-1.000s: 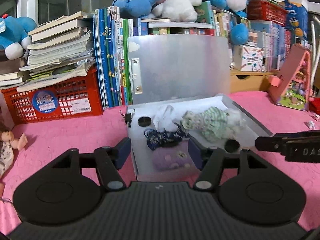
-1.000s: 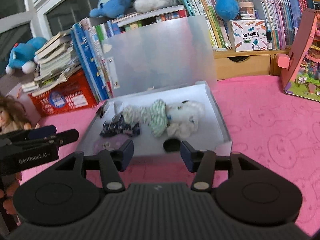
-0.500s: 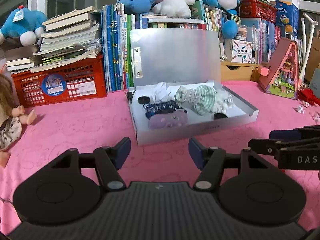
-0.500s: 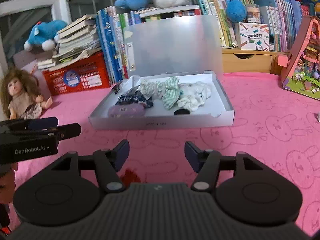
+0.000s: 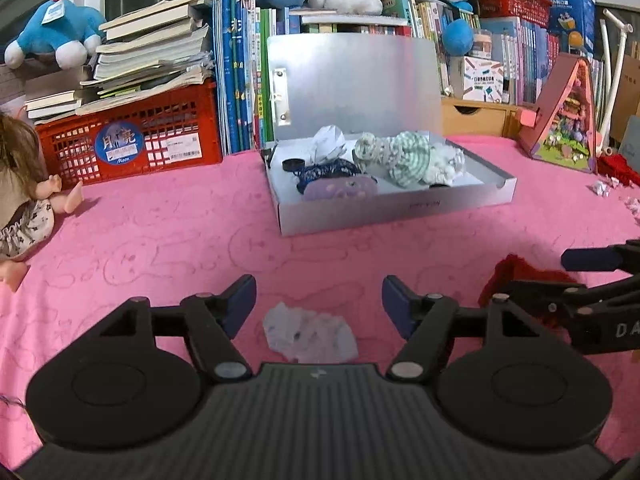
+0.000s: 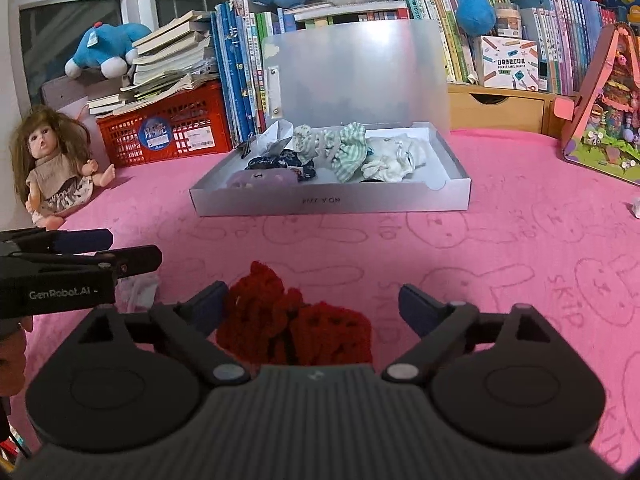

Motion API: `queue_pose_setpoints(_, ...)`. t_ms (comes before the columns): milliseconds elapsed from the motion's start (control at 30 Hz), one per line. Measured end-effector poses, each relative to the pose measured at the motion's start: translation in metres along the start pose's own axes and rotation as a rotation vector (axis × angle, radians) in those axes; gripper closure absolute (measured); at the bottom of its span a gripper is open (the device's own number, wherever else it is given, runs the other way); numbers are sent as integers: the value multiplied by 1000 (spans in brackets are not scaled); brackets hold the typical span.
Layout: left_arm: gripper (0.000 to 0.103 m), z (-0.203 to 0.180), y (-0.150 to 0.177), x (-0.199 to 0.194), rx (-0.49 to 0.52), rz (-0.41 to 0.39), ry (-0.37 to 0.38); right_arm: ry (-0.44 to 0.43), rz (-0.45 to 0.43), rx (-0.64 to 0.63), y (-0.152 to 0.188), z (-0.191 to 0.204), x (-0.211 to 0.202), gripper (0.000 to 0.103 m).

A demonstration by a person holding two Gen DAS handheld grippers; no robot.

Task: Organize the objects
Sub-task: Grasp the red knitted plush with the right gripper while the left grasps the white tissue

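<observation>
1. "GenRobot.AI" printed on the left gripper (image 6: 132,254); "SKIP" patterned on the pink cloth (image 6: 520,260); "POCKET LABEL PRINTER" on one carton (image 6: 506,65).
2. One open grey box (image 5: 394,210) beyond both fingertips; one doll (image 6: 56,168).
3. Both pitched downward, jaws just widened: left gripper spread, gripping nothing, white scrap (image 5: 310,334) between its fingers; right gripper (image 6: 314,306) spread wide, red knit piece (image 6: 292,320) loose between its fingers.

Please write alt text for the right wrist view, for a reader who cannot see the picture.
The right gripper, its jaws just opened wide, hovers over a red crocheted piece on a pink cloth, not gripping it. Beyond lies an open grey box holding small fabric items, with the left gripper at the left edge near a doll.
</observation>
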State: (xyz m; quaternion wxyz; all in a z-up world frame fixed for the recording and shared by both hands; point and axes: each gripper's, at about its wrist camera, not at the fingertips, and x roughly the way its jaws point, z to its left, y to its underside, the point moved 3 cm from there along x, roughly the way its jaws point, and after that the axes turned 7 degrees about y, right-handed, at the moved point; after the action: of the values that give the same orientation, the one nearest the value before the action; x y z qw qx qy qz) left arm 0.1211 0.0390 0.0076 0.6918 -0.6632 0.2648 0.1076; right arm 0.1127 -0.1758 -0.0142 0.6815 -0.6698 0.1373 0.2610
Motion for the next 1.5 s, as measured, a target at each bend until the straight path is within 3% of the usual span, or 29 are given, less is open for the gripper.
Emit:
queue_pose_setpoints(100,22,0,5,0,7,-3,-8,-5,0,-12,5,4,-1,0)
queue_pose_setpoints(700,21,6,27,12,-52,65,-15,14,43,-66,19,16,12,0)
queue_pose_setpoints(1033,16,5,28,16,-51,75,-12,19,33,-25,19,12,9,0)
queue_pose_setpoints(1267,16,5,28,16,-53,75,-14,93,-1,65,19,1,6,0)
queue_pose_setpoints(1500,17,2,26,16,-45,69,-24,115,-21,46,18,2,4,2)
